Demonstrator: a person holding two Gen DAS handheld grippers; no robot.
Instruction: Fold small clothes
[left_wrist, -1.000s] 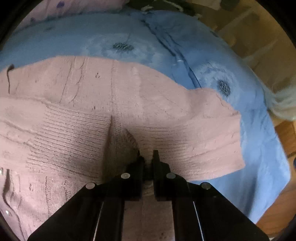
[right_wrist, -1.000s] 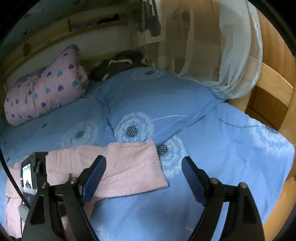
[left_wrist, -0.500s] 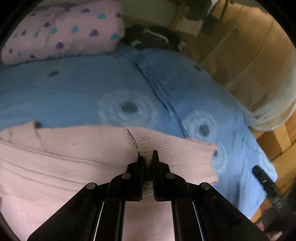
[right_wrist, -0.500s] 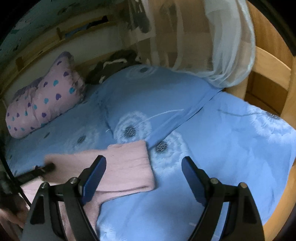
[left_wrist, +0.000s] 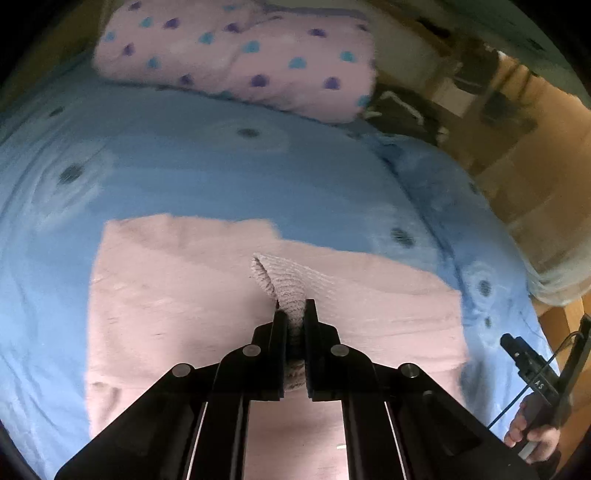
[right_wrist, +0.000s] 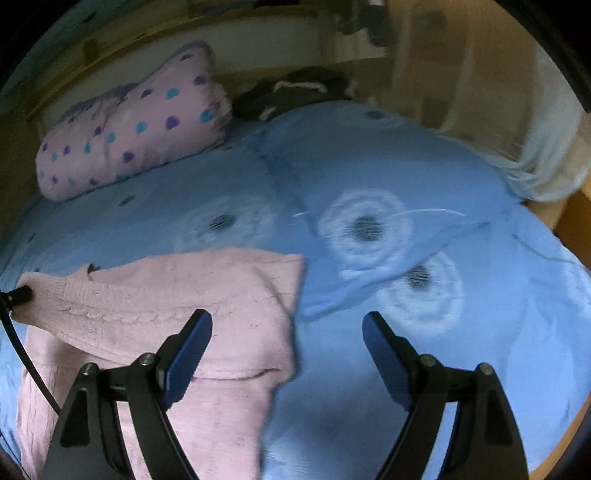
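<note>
A pink knitted sweater (left_wrist: 192, 317) is seen spread on a bed covered by a blue dandelion-print duvet (left_wrist: 207, 170), with a ribbed fold of the knit pinched in the clenched left tool (left_wrist: 293, 314) and lifted clear of the rest of the garment. In the right wrist view, the raised part of the sweater (right_wrist: 155, 295) is stretched toward the left edge of the picture, where the tip of the left tool (right_wrist: 18, 295) is seen gripping it, while the lower layers lie flat on the duvet (right_wrist: 480, 332). The right tool (right_wrist: 286, 350) is held released, its blue-padded fingers (right_wrist: 188, 354) spread wide above the near right edge of the sweater, with nothing between them. At the far end of the bed, a pink pillow with blue and purple hearts (right_wrist: 133, 129) is set against the wooden frame, and dark clothing (right_wrist: 291, 92) is bunched beside it. A white mesh net (right_wrist: 546, 162) is gathered at the far right.
</note>
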